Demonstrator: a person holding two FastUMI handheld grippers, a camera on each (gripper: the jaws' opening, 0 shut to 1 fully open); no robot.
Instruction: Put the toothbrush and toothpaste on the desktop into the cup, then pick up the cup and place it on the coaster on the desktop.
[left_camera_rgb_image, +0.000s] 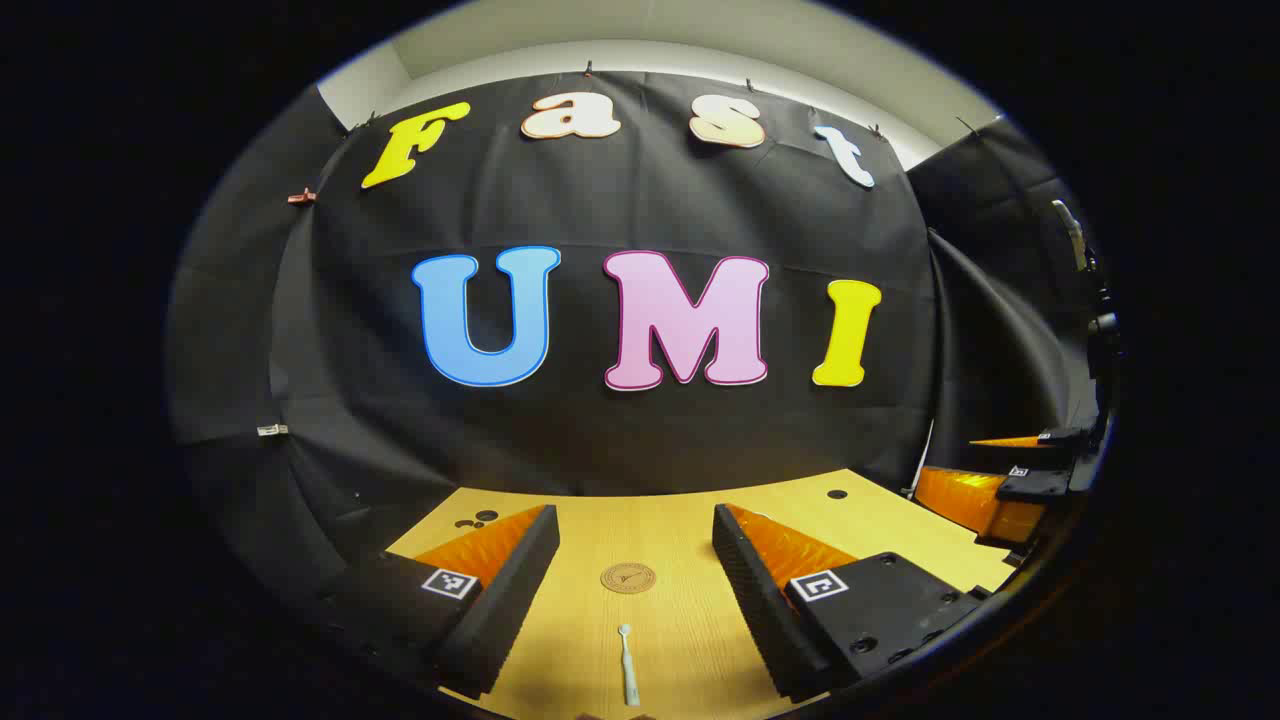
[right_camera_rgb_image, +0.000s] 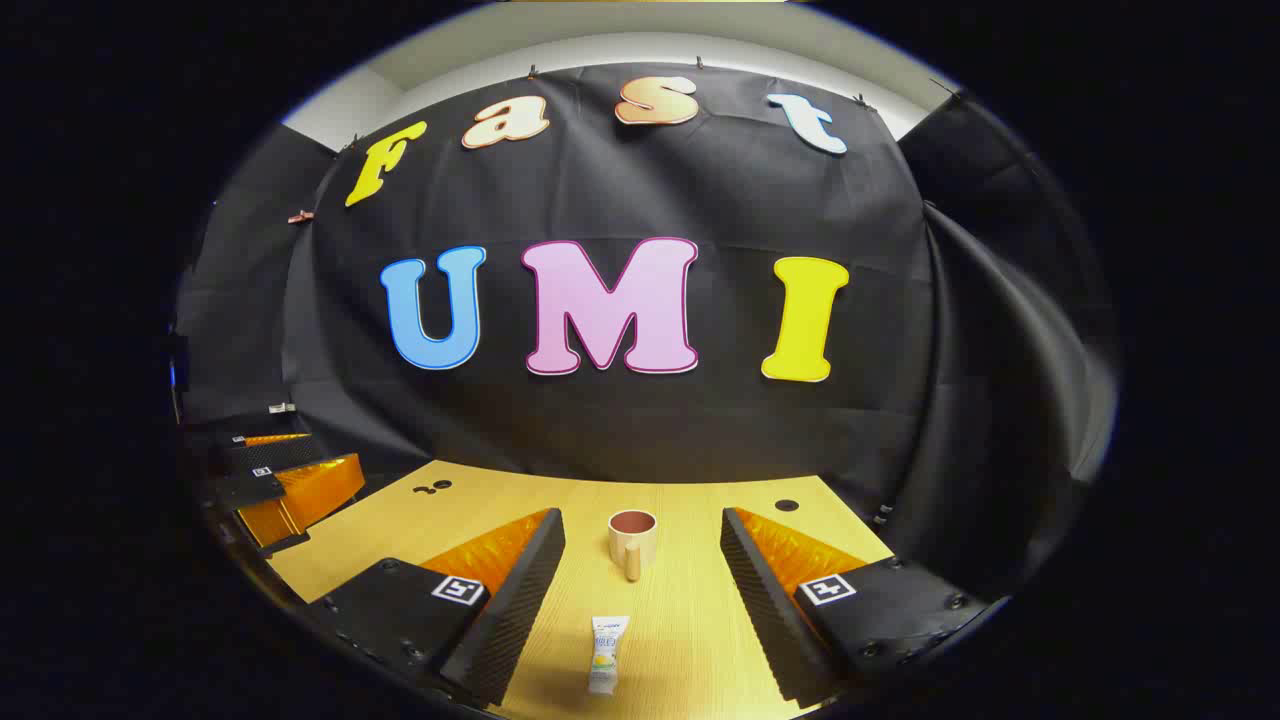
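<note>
In the left gripper view a white toothbrush (left_camera_rgb_image: 628, 665) lies on the wooden desktop (left_camera_rgb_image: 680, 620), between and just ahead of my open left gripper (left_camera_rgb_image: 634, 535). Beyond it lies a round brown coaster (left_camera_rgb_image: 628, 578). In the right gripper view a small toothpaste tube (right_camera_rgb_image: 607, 654) lies flat between the fingers of my open right gripper (right_camera_rgb_image: 642, 535). Farther ahead stands a cream cup (right_camera_rgb_image: 632, 541) with a dark inside, upright, its handle toward me. Each gripper also appears at the edge of the other's view: the right gripper (left_camera_rgb_image: 1010, 485), the left gripper (right_camera_rgb_image: 280, 470).
Black cloth walls close the desk at the back and on both sides. Round holes (right_camera_rgb_image: 787, 505) mark the desktop's far corners, and another pair of holes (left_camera_rgb_image: 478, 519) sits at the far left.
</note>
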